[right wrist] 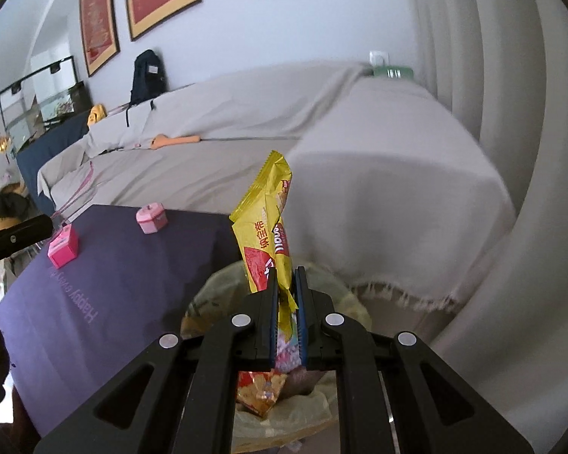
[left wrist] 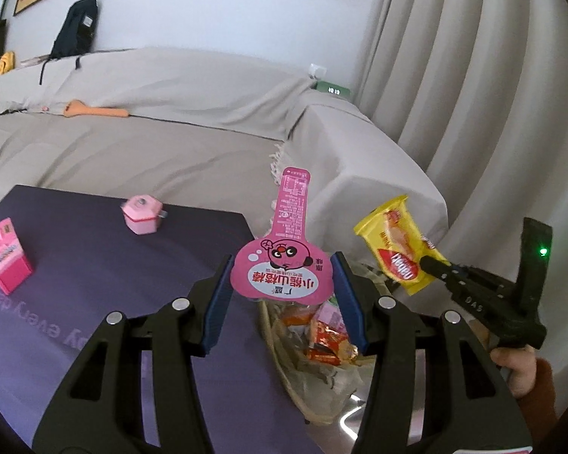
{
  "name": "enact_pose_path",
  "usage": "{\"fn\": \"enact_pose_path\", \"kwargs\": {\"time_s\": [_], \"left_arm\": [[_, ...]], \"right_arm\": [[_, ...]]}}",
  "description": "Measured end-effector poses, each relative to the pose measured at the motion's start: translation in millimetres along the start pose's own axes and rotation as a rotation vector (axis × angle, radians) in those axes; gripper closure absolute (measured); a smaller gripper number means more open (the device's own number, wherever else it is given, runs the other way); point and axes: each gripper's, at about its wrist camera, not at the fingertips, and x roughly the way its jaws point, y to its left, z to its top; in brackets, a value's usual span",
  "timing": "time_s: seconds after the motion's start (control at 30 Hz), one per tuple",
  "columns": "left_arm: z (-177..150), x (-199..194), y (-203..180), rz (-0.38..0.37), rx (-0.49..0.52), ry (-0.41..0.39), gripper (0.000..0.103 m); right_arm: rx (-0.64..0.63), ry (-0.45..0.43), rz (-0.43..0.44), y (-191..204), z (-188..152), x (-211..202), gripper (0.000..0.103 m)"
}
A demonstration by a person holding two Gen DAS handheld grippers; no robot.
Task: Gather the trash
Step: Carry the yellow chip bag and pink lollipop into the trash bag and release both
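Gripping a pink paddle-shaped wrapper [left wrist: 282, 265], the left gripper [left wrist: 282, 283] hangs over a lined bin [left wrist: 314, 386]; the right gripper [right wrist: 286, 302] pinches a yellow snack packet [right wrist: 267, 227].

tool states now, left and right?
Left tool: closed on the pink lollipop-shaped wrapper.
Right tool: shut on the yellow snack wrapper.

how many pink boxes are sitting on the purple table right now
2. A tall pink carton stands near the table's left edge, and a smaller pink box sits toward the back edge by the sofa. Both lie apart on the purple table. The grippers may hide others.
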Motion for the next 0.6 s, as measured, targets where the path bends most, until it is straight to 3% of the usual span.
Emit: {"fn": "enact_pose_path", "kwargs": {"time_s": [0.27, 0.43, 0.6], "left_arm": [[-12, 10, -2, 0.004, -0.002, 0.026, 0.054], [-19, 17, 2, 0.016, -0.007, 0.049, 0.054], [-24, 22, 5, 0.014, -0.012, 0.064, 0.054]], "right_arm": [[0.077, 0.158, 0.063, -6, -45, 59, 0.093], [0.047, 0.287, 0.028, 6, -74, 107, 0.093], [0.043, 0.326, -0.012, 2, -84, 124, 0.093]]}}
